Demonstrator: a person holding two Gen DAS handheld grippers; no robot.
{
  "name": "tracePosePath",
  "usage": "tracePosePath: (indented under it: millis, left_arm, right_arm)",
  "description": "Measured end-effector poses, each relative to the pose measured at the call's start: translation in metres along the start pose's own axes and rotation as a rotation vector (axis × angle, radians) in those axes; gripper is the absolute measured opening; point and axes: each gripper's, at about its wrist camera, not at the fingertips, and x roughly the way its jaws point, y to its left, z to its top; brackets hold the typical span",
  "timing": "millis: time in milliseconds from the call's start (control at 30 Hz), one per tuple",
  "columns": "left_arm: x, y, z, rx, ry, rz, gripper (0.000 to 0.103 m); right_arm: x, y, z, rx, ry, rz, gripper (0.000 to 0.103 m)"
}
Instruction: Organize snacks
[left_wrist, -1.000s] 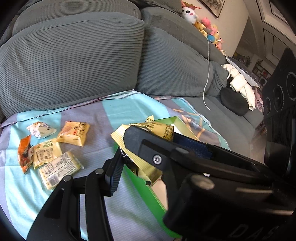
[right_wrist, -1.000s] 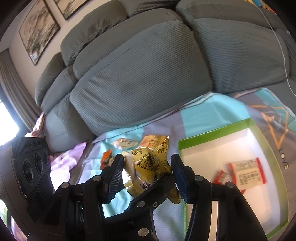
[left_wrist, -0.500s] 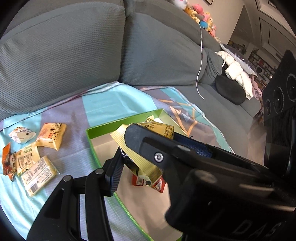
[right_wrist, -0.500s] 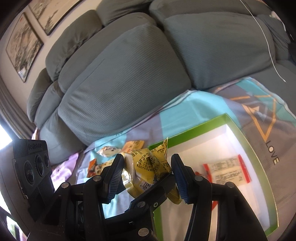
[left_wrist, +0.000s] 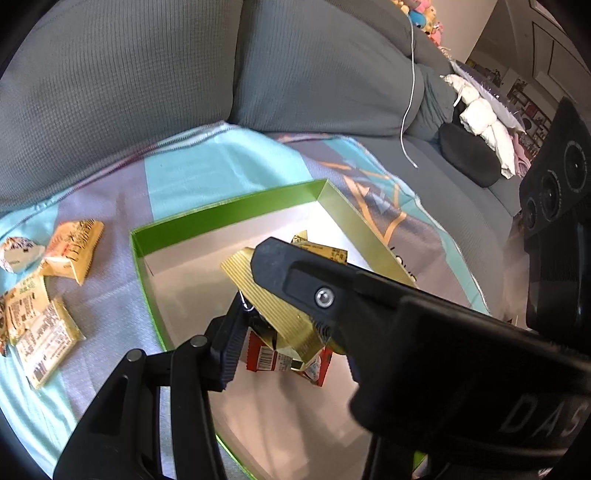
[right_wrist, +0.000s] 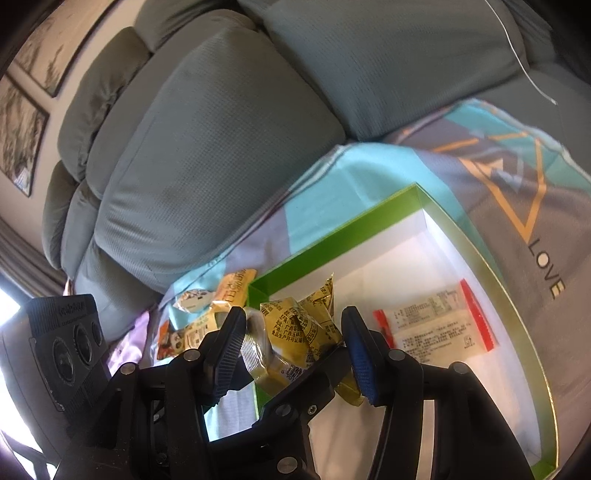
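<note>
My left gripper (left_wrist: 277, 317) is shut on a gold ribbed snack packet (left_wrist: 269, 302) above the green box (left_wrist: 229, 214). The right gripper's black finger crosses in front of it and hides the left gripper's other finger. In the right wrist view my right gripper (right_wrist: 295, 332) is shut on a yellow printed snack packet (right_wrist: 299, 321). The gold ribbed packet (right_wrist: 255, 350) presses against the right gripper's left pad, so the two grippers are crossed close together over the near left corner of the green box (right_wrist: 332, 236). On the white floor of the box lies a red-and-white packet (right_wrist: 436, 325) (left_wrist: 280, 362).
Several loose snack packets lie on the striped blanket (left_wrist: 207, 166) left of the box, among them an orange packet (left_wrist: 74, 247) and a pale yellow packet (left_wrist: 44, 343). Grey sofa cushions (right_wrist: 207, 155) rise behind. A dark cushion (left_wrist: 469, 158) and white cloth sit far right.
Both grippers, each still holding its packet, have moved right and down from over the loose snacks to above the box. The box looks larger, and the red-and-white packet now shows under the left gripper.
</note>
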Motion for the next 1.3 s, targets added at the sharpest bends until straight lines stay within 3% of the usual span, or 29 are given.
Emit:
tracePosePath:
  millis: [400,700,767,933,967,1000,1200,1300]
  left_arm:
    - [0.012,0.0,-0.006,-0.006,0.046,-0.013,0.05]
    - [-0.027,0.017,-0.009,-0.015,-0.049,-0.007,0.072]
    - [-0.038,0.026,-0.01,-0.028,-0.07,0.001,0.081]
    - [-0.073,0.066,-0.023,-0.085,-0.119,0.089,0.084]
    - [-0.079,0.076,-0.026,-0.106,-0.128,0.108,0.085]
    - [-0.086,0.089,-0.031,-0.133,-0.136,0.128,0.085]
    - [-0.116,0.177,-0.071,-0.325,-0.154,0.243,0.093]
    - [-0.115,0.217,-0.093,-0.435,-0.155,0.249,0.092]
  right_arm:
    - [0.015,-0.02,0.0,0.066,0.076,-0.035,0.056]
    - [0.013,-0.02,0.0,0.072,0.053,-0.067,0.062]
    - [0.01,-0.015,0.0,0.062,0.028,-0.074,0.062]
    - [0.007,0.003,0.001,0.015,-0.019,-0.056,0.064]
    - [0.008,0.009,0.0,-0.001,-0.024,-0.046,0.068]
    - [0.009,0.013,-0.001,-0.012,-0.027,-0.037,0.072]
    - [0.028,0.054,-0.011,-0.115,-0.003,-0.003,0.074]
    - [0.045,0.082,-0.02,-0.188,0.022,0.014,0.075]
